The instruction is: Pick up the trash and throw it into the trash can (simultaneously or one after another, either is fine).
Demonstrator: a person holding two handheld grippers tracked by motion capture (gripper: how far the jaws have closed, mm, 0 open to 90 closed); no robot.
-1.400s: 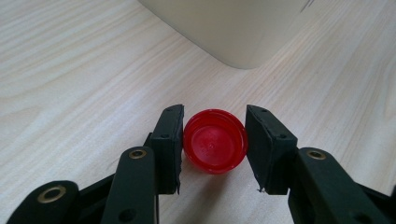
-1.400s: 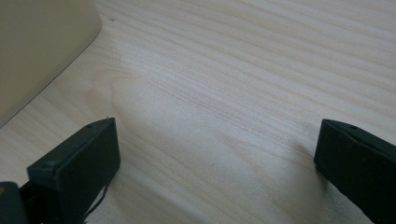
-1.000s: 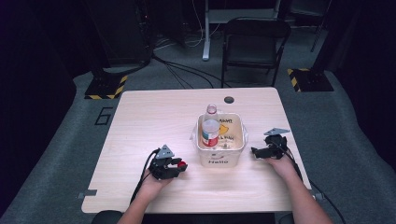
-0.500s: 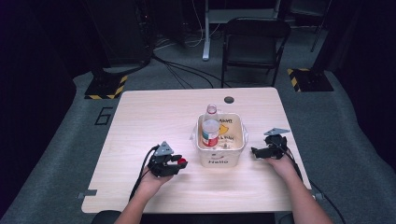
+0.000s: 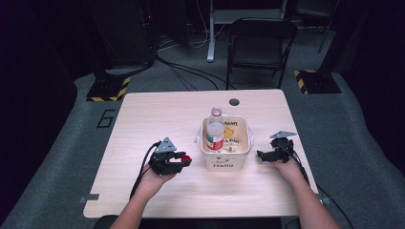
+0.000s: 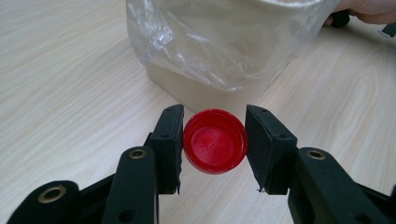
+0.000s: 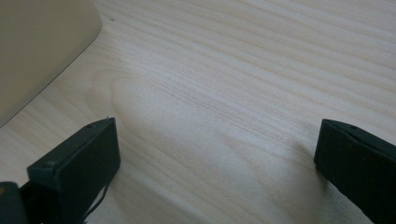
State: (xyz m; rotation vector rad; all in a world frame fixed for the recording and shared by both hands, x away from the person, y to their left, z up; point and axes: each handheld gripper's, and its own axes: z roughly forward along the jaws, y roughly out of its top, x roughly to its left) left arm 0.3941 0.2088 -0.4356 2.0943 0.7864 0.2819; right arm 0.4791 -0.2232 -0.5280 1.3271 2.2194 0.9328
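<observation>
Red plastic bottle cap [image 6: 214, 147], open side toward the camera, is clamped between the pads of the left gripper [image 6: 214, 144], at 9 o'clock of the cream plastic bin [image 5: 226, 157] lined with a clear bag. Step in hand, as I judge it: carrying the cap toward the clear capless bottle [image 5: 215, 131] standing in the bin. Next move calls for lift and alignment over the neck. Left hand [image 5: 152, 181] palm-up, jaws pointing to 3 o'clock. Right gripper [image 5: 261, 156] rests at the bin's 3 o'clock, jaws wide, holding nothing.

Glossy red plastic cap [image 6: 215, 147], crinkled clear film [image 6: 205, 42] (shiny), matt wood-grain table [image 5: 157, 119].
</observation>
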